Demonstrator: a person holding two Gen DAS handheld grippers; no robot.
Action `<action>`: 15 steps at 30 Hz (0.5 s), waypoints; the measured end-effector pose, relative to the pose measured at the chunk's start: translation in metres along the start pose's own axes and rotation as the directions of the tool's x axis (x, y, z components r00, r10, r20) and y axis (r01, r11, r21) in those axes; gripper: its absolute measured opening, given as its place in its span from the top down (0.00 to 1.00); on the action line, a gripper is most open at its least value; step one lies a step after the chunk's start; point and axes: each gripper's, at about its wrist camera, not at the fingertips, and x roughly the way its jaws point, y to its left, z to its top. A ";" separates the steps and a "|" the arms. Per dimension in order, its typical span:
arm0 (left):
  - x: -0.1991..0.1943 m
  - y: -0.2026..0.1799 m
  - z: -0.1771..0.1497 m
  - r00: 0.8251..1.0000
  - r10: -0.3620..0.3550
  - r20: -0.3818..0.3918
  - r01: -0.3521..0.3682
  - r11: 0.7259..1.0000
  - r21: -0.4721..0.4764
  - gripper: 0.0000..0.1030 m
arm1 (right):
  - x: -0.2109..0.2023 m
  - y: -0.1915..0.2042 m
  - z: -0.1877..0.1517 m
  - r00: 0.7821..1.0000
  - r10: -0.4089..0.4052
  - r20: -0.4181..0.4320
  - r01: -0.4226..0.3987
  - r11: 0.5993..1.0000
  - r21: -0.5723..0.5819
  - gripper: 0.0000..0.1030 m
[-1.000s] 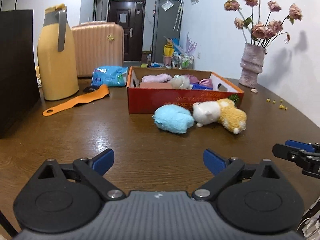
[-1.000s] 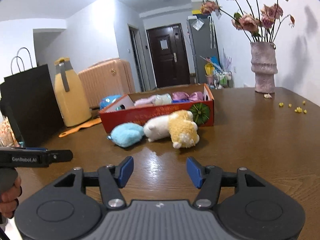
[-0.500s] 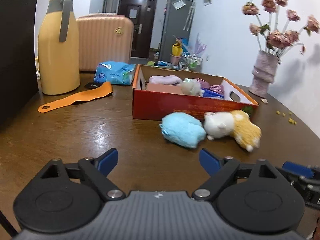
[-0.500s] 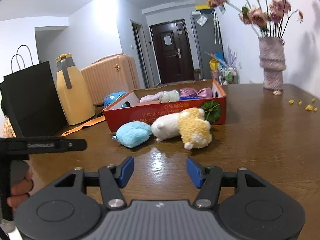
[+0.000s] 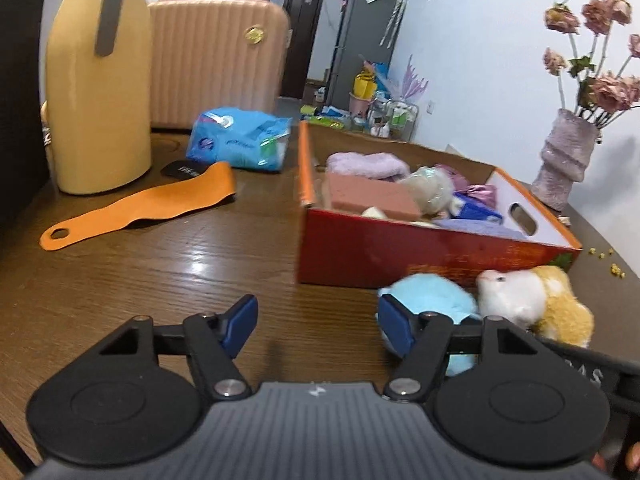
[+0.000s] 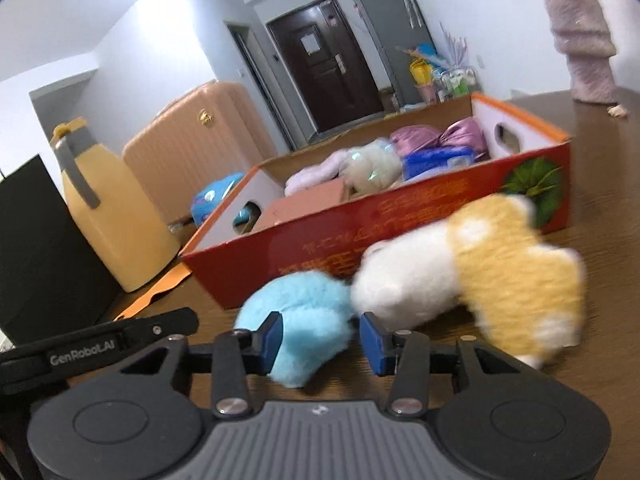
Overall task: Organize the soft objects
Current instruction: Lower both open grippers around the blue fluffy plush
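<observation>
R gripper (image 6: 320, 340) wide astride blue plush (image 6: 304, 320) (L gripper (image 5: 318, 320) wide too), by red box (image 6: 400, 216)

"GenRobot.AI" on left claw (image 6: 100, 350)

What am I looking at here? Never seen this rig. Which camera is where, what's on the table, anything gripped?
No robot: a person holds two handheld grippers, each with a fisheye camera looking along its fingers. The left wrist view shows the left gripper open over bare table. The right wrist view shows the right gripper open, its fingers either side of a blue plush; nothing is gripped yet. Beside that lies a white-and-yellow plush, in front of a red box holding soft items. A yellow jug and orange strap are off to the left.
</observation>
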 end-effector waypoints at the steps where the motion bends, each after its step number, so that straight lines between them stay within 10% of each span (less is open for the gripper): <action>1: 0.001 0.007 0.001 1.000 0.011 0.001 -0.011 1.000 -0.006 0.33 | 0.004 0.006 -0.003 0.997 0.064 -0.036 -0.064 0.998 -0.010 0.65; 4: 0.006 0.031 0.006 0.999 0.054 0.001 -0.053 0.997 -0.054 0.34 | 0.001 0.020 -0.013 0.962 0.263 -0.075 -0.266 0.963 -0.031 0.70; 8: 0.008 0.044 0.008 1.000 -0.014 -0.015 0.012 0.993 -0.114 0.34 | -0.011 0.026 -0.008 0.991 0.128 0.044 -0.122 0.984 -0.127 0.65; 15: 0.021 0.033 -0.007 0.978 -0.189 -0.093 0.174 0.974 -0.145 0.47 | 0.028 0.026 0.001 0.993 0.096 -0.075 -0.105 0.987 -0.120 0.57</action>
